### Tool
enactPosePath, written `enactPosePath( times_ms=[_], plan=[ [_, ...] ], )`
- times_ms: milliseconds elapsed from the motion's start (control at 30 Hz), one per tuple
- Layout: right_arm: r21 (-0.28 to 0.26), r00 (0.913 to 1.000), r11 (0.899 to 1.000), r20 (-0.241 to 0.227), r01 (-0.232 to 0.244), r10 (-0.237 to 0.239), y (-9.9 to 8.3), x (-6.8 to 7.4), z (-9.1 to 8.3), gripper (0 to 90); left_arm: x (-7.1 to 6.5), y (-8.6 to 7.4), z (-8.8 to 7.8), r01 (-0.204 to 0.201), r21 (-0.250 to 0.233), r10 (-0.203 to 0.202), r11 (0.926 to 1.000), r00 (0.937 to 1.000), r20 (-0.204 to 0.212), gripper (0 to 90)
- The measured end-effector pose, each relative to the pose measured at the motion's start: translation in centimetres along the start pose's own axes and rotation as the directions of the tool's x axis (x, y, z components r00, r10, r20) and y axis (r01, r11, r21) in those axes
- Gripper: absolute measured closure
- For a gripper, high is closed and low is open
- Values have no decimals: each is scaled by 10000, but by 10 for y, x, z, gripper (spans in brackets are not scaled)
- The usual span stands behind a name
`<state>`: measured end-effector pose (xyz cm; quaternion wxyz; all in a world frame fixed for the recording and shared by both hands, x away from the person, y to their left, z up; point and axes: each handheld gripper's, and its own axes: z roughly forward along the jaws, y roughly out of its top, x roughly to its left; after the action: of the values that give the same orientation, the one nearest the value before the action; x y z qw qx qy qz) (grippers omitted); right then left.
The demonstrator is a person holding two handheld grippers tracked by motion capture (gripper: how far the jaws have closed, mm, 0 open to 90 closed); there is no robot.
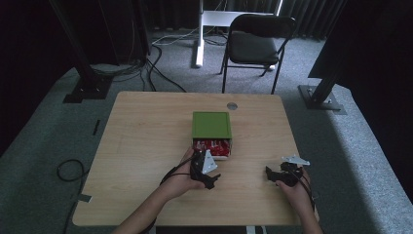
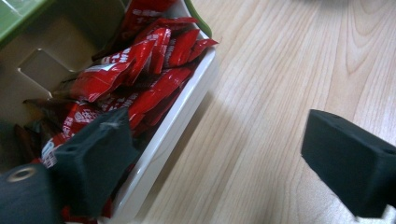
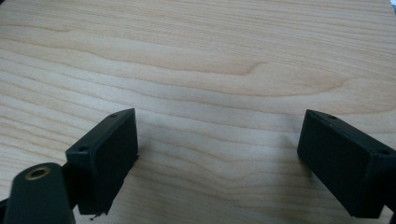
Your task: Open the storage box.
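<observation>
Big wooden surface, square, with wide bare room on the left half and along the near edge. Beyond the far edge stands a chair on the grey floor, well apart from the action.

Near the middle sits the green box, lid side up, with its white tray slid out toward the near side, packed with red packets. The box lies well in from every edge, with open wood all round.

Left gripper is right at the tray's near edge, held in the person's left hand. Right gripper rests near the right edge of the surface, well apart from the box, in the right hand.

The left gripper view gives what the high view cannot: packets heaped and overlapping, the tray's white rim running between the jaws, one jaw over the packets, the other over bare wood. Jaws wide, pressing on nothing.

The right gripper view has plain wood grain between two jaws standing wide apart, nothing held.
</observation>
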<state>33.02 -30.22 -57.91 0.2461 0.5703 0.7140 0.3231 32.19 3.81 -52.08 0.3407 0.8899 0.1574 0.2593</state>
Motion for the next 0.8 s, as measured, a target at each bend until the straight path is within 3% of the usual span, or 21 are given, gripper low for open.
enactPosePath(
  times_ms=[200, 367, 567, 633, 733, 800],
  plan=[
    [-3, 10000, 10000, -7, -2, 2, 0, 0, 0, 117, 0, -2, 4, -635, 291, 642, 9976, 9977, -215, 150],
    [-4, 10000, 10000, -9, -5, 5, 0, 0, 0, 118, -3, -3, 5, -1482, 630, 1506, 9870, 9879, -360, 178],
    [-7, 10000, 10000, -8, -7, 7, 0, 0, 0, 118, -9, -5, 6, -2414, 1132, 2506, 9638, 9652, -751, 210],
    [-5, 10000, 10000, -7, -3, 3, 0, 0, 0, 118, -11, -6, 6, -2667, 1378, 2795, 9539, 9566, -829, 211],
    [-6, 10000, 10000, -8, -5, 5, 0, 0, 0, 118, -12, -8, 5, -3238, 1874, 3455, 9274, 9334, -970, 218],
    [-5, 10000, 10000, -4, -4, 4, 0, 0, 0, 118, -13, -8, 5, -3323, 1965, 3561, 9225, 9290, -1009, 219]
  ],
)
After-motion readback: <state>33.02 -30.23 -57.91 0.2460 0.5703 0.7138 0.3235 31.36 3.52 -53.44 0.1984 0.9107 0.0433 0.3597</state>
